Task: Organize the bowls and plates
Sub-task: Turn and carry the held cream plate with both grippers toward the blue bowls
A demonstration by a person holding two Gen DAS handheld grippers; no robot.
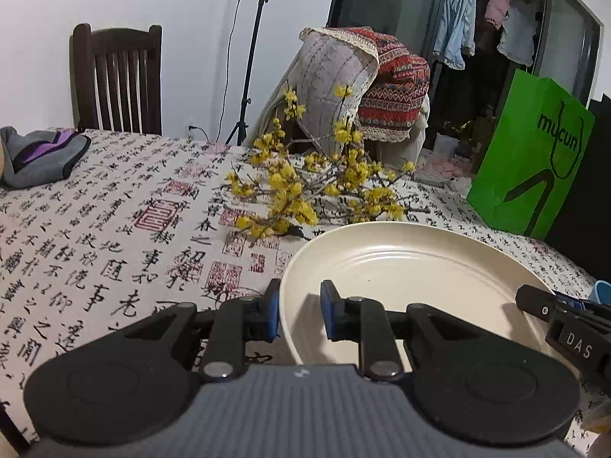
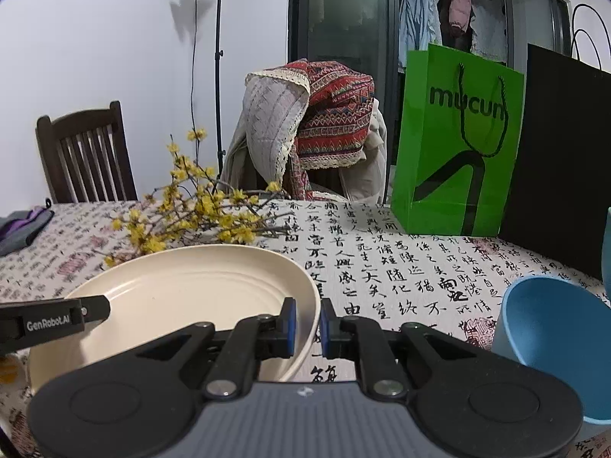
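A large cream plate [image 1: 401, 267] is held just above the calligraphy tablecloth between both grippers. My left gripper [image 1: 300, 307] is shut on its left rim, one blue pad outside the wall and one inside. My right gripper [image 2: 307, 322] is shut on the right rim of the same plate [image 2: 183, 286], and its black finger [image 1: 534, 301] shows at the plate's far side in the left wrist view. A blue bowl [image 2: 550, 343] lies tipped on its side just right of my right gripper, its opening facing left and up.
Yellow flowering branches [image 1: 305, 191] lie on the table just behind the plate. A green paper bag [image 2: 458, 145] and a black bag [image 2: 561, 160] stand at the back right. A grey and purple cloth [image 1: 38, 156] lies far left. Chairs stand beyond the table.
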